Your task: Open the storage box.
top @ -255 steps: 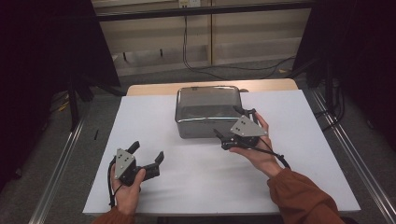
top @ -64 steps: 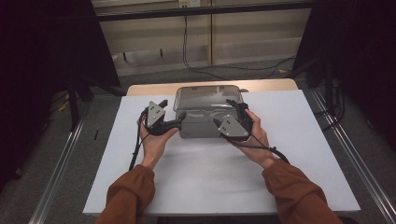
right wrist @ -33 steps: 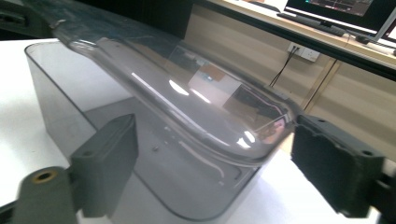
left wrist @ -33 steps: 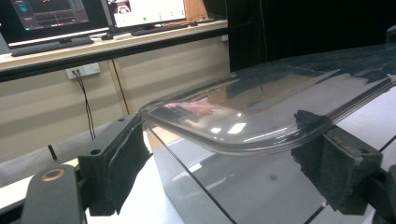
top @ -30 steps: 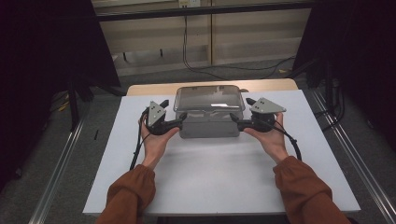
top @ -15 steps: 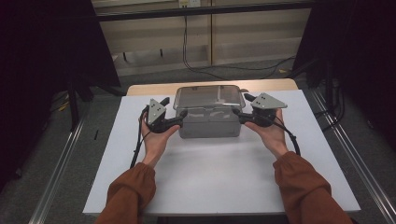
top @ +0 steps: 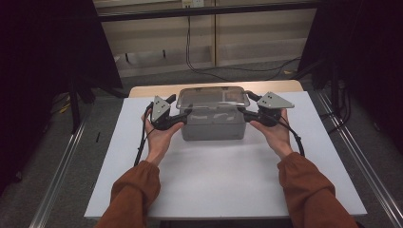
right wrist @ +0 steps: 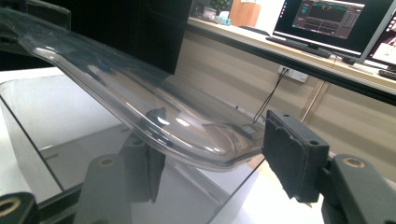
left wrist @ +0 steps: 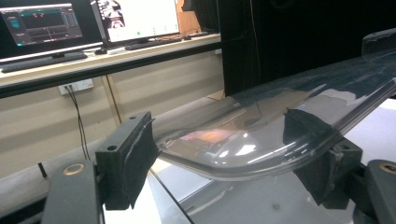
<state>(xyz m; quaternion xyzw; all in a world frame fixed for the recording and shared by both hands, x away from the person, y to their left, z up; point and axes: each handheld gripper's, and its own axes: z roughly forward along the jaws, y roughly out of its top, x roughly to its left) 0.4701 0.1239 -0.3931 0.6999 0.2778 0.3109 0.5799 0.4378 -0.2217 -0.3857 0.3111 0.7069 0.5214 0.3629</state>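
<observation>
Clear plastic lid [top: 212, 97] sits on the translucent grey box [top: 213, 126] mid-surface [top: 209, 180]. Left hand-held gripper [top: 181, 114] and right hand-held gripper [top: 243, 112], jaws just closing, straddle its end rims without clamping. Likely next: pinch both rims and lift evenly.

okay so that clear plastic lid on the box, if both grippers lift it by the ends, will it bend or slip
The clear lid looks thin with a rolled rim, so it will probably flex a little. Its glossy surface hints it could slip between the pads. It seems light, so the grey box likely stays on the white table.
</observation>
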